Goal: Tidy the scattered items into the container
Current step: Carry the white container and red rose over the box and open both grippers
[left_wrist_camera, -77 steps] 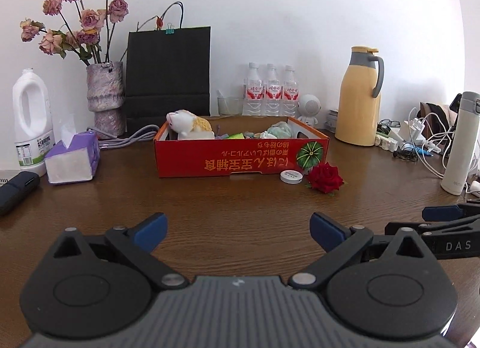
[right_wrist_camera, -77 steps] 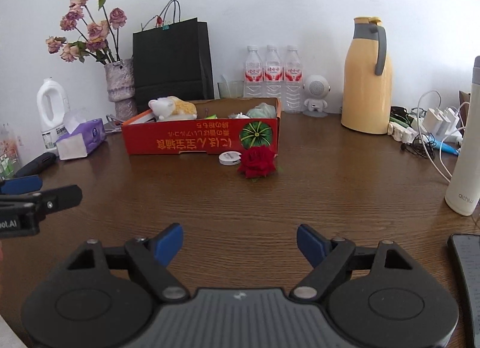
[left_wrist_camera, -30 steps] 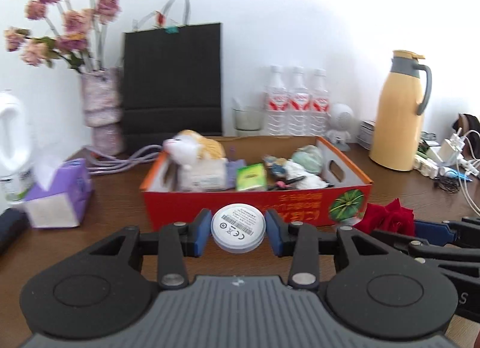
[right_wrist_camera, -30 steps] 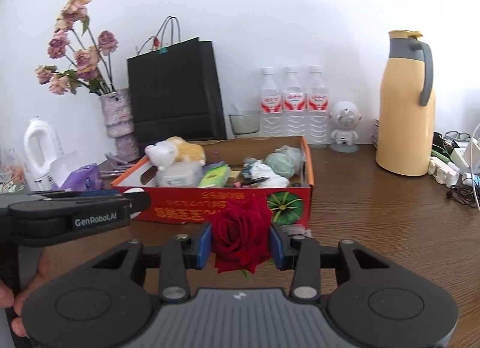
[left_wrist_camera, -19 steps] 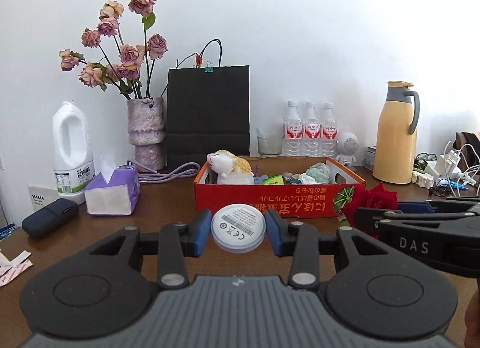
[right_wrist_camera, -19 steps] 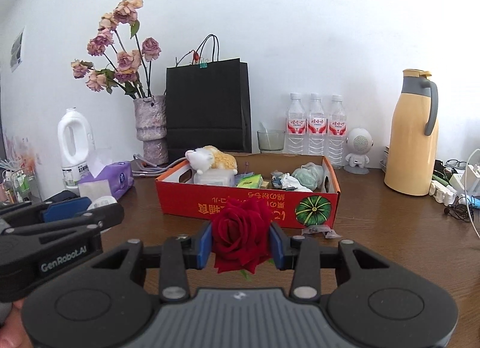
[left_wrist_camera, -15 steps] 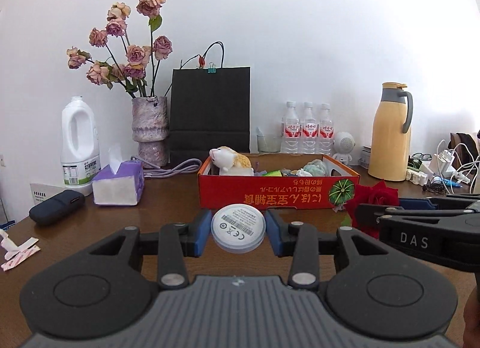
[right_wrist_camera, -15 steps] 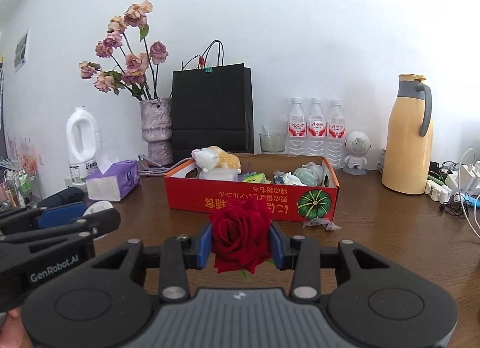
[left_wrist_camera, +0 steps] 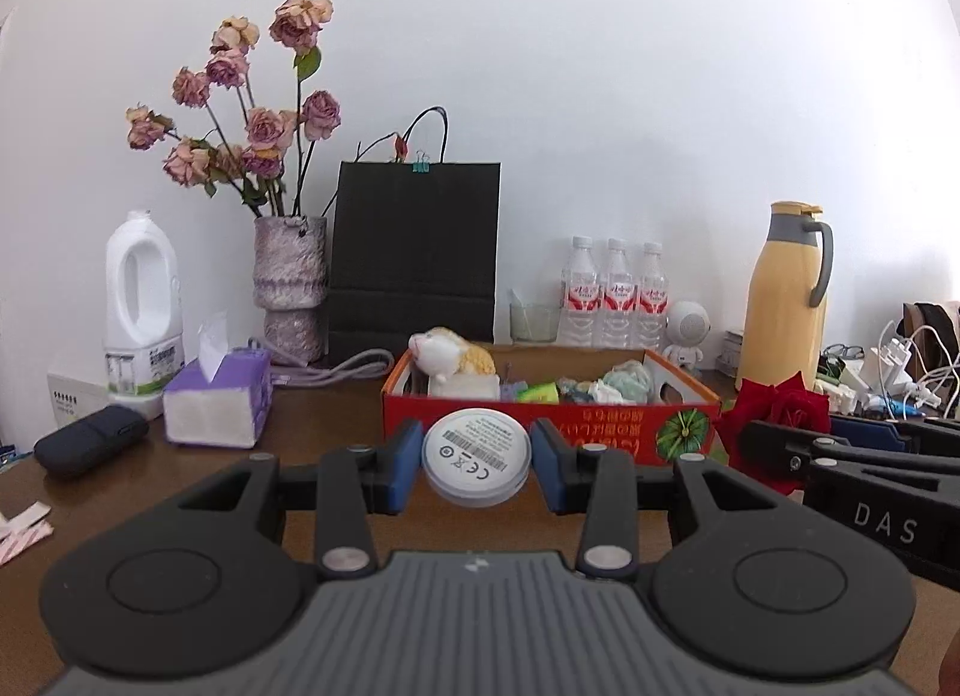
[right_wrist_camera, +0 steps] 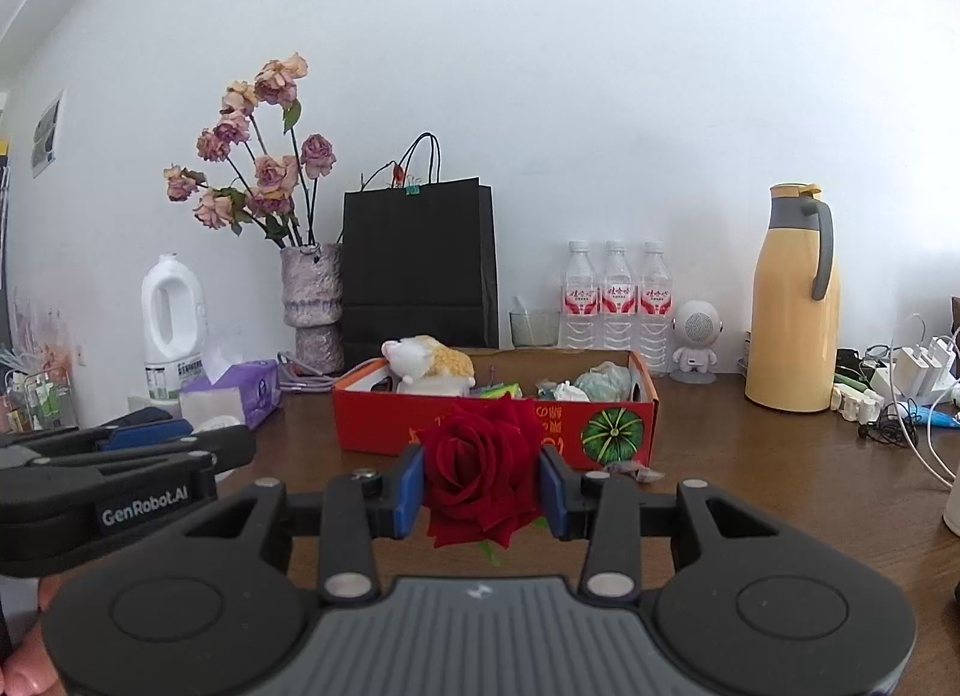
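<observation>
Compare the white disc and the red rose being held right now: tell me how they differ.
The white disc is flat, round and rigid with a printed label; the red rose is soft, layered petals. The disc fits neatly between the left tool's pads, while the rose bulges above and below the right tool's pads. Shared: each is clamped and held above the table, short of the red box.

red rose (right_wrist_camera: 480, 456), white disc (left_wrist_camera: 477, 455), red box (left_wrist_camera: 552, 432).

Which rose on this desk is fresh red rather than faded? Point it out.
The red rose clamped in the right gripper, in front of the red box. The roses in the vase are faded pink.
</observation>
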